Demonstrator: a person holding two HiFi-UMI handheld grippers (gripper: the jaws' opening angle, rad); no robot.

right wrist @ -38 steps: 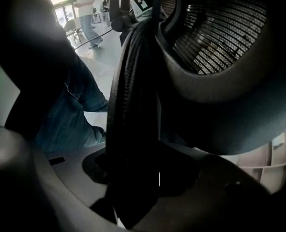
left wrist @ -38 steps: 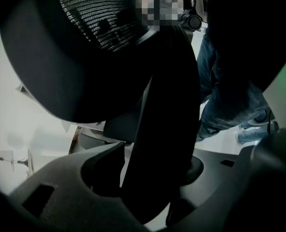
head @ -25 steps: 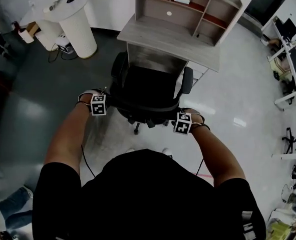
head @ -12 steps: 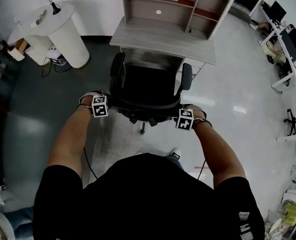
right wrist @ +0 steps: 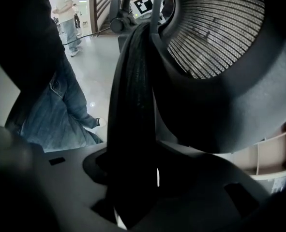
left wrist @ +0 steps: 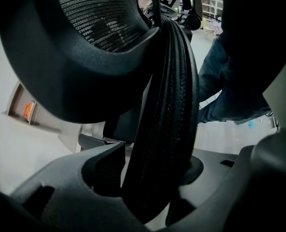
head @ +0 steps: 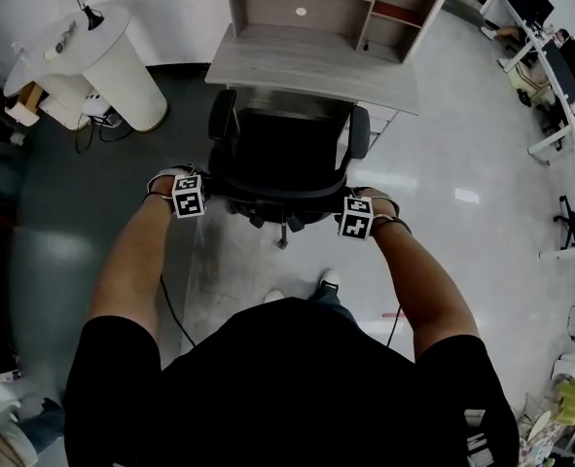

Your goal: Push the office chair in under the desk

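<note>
Black backrest (head: 277,189) clamped at each end: my left gripper (head: 205,195), my right gripper (head: 340,212). Chair (head: 282,149) seat front at desk (head: 306,66) edge, not yet under. Mid-push, I reckon. Next: straight even shove, no swivel.

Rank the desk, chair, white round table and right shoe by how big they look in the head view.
1. Desk, though the frame's top edge cuts it off.
2. Chair, not far behind.
3. White round table.
4. Right shoe, by far the smallest.
</note>
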